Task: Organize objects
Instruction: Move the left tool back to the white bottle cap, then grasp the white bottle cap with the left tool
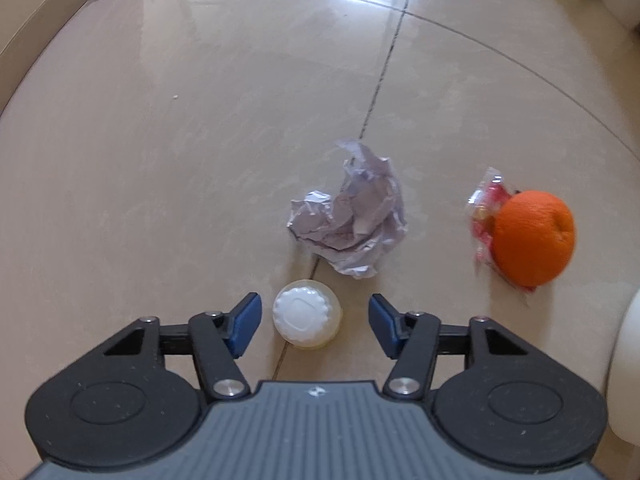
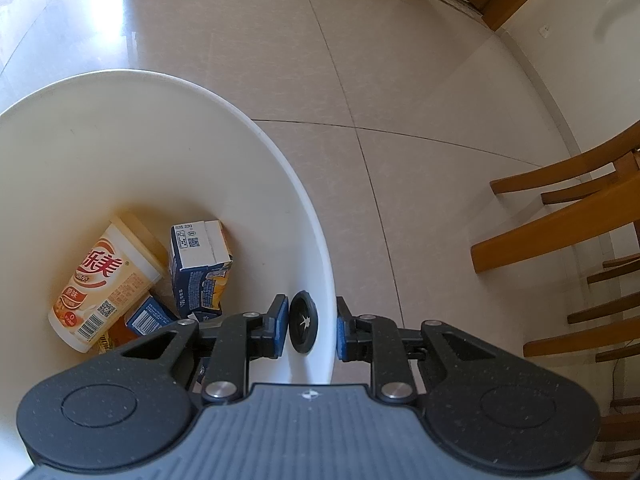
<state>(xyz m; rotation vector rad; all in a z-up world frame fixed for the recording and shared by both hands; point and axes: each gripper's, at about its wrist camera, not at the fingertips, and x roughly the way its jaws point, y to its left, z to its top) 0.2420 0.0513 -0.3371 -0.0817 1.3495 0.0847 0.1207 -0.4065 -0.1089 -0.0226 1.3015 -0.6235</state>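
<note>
Glossy beige floor tiles (image 1: pixel 168 152) with dark grout lines fill the left wrist view. At 6 o'clock the left tongs (image 1: pixel 315 322) stand wide apart with nothing held; a small white-lidded cup (image 1: pixel 306 318) sits on the floor between the blue pads (image 1: pixel 245 322), touching neither. Just past it, toward 12 o'clock, lies a crumpled paper (image 1: pixel 352 216) across a grout line. Over at 3 o'clock an orange (image 1: pixel 534 237) rests against a clear red-printed wrapper (image 1: pixel 484 204), well apart from the paper.

In the right wrist view a white bin (image 2: pixel 280 184) takes up the left half, standing on the same tiled floor (image 2: pixel 400 80). Deep inside it, at 8 o'clock, lie a tan drink cup (image 2: pixel 100 284) on its side, a blue carton (image 2: pixel 200 268) beside it and a smaller blue box (image 2: pixel 146 316) below them. The right tongs (image 2: pixel 312 328) straddle the bin's near rim, parted, with a black ring-shaped cap (image 2: pixel 303 326) just beside the left pad (image 2: pixel 281 326); whether the pad touches it I cannot tell, and the right pad stands clear. Wooden chairs (image 2: pixel 568 208) stand at 3 o'clock.
</note>
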